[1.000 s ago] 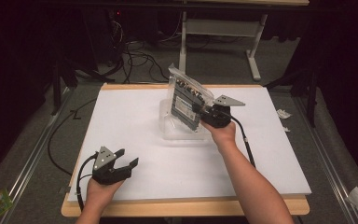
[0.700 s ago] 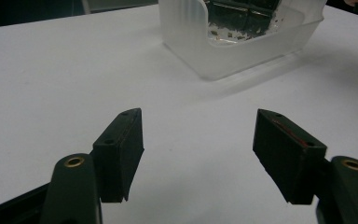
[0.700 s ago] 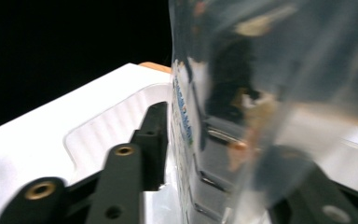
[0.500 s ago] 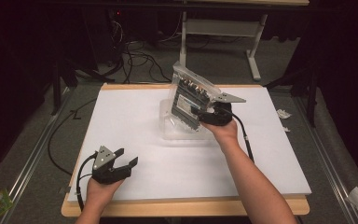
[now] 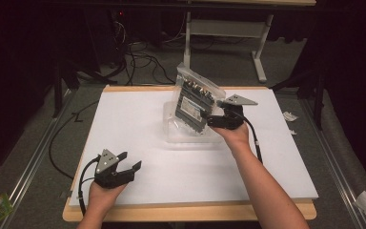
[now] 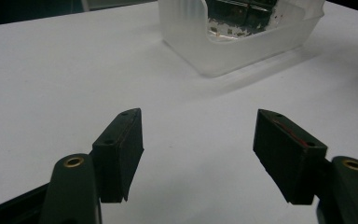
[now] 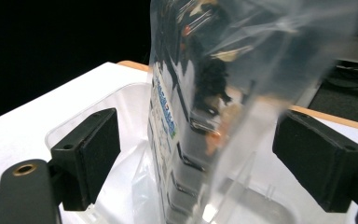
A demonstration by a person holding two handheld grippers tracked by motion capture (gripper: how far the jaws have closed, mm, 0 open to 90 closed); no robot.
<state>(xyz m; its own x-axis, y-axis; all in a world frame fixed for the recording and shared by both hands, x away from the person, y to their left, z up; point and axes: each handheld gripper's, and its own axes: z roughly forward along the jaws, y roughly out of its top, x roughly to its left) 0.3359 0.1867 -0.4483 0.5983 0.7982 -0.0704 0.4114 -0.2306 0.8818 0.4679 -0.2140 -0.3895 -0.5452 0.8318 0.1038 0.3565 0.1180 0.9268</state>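
Now the right gripper [image 7: 200, 158] has just been opening, its jaws apart around the clear plastic bag of dark circuit hardware [image 5: 196, 102]. Crinkly, slippery and probably fragile, it is best pinched at an edge. At lower left of the high view, the left gripper [image 5: 126, 163] gapes empty.

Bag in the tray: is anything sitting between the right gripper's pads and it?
Nothing visible. The right gripper has just been opening, and the clear bag stands upright in the plastic tray between its pads, with open gaps on both sides. The left gripper rests open, well away.
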